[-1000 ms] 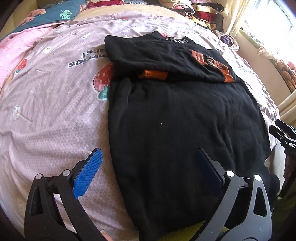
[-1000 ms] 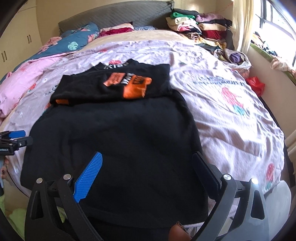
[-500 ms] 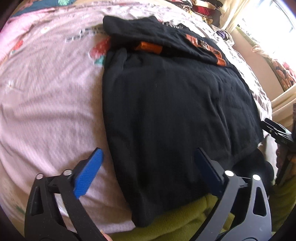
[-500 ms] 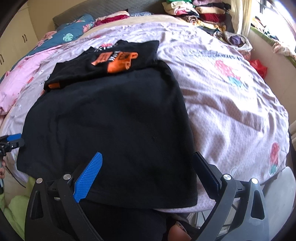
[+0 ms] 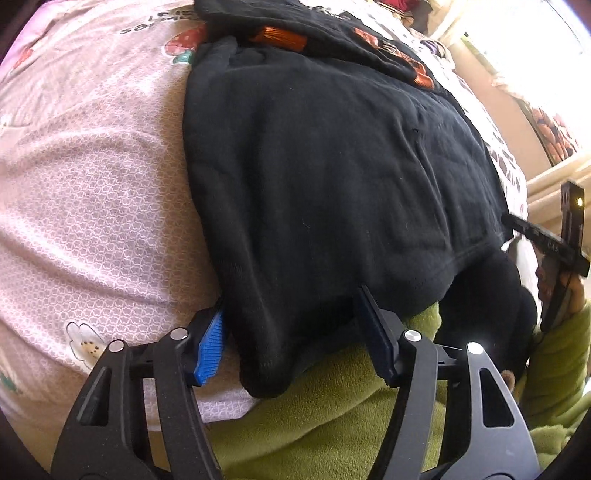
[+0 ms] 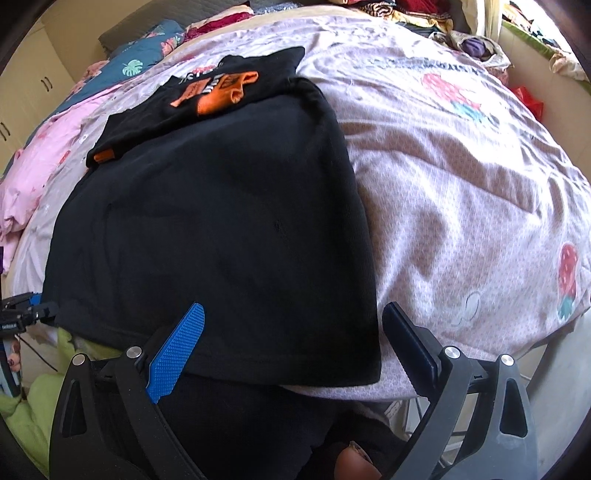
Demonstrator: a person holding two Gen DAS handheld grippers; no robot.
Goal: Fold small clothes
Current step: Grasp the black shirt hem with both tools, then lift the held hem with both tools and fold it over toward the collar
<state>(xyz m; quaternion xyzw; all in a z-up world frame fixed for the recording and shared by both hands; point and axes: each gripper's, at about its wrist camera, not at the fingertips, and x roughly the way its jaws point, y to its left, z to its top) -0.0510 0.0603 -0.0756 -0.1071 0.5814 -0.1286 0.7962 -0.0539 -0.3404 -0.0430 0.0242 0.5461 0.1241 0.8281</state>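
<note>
The left gripper [image 5: 291,332] has its fingers [image 5: 211,343] closing, at about half their spread, around the near left corner of a black garment [image 5: 332,166]; the blue pad sits just beside the corner's edge and the dark finger lies against the hem, but whether the pads yet press the cloth cannot be told. The right gripper [image 6: 291,354] has its fingers [image 6: 177,354] wide and just beginning to close. They straddle the garment's near right corner, the blue pad over the black cloth and the dark finger over the bedspread [image 6: 461,192] just beside the garment's right edge, apart from the fabric.

The black garment [image 6: 221,229] lies spread flat on a bed, its near hem hanging over the bed's edge. At the garment's far end, overlapping it, rests a folded black T-shirt with orange print [image 6: 218,88]. The bedspread is pale lilac with strawberry pictures and lettering, and stretches to both sides of the garment. Just below the near hem, in the left wrist view, is green fleece clothing [image 5: 332,413] of the person. Far beyond the garment, at the head of the bed, lie pillows [image 6: 147,48] and a pile of clothes [image 6: 406,11].
</note>
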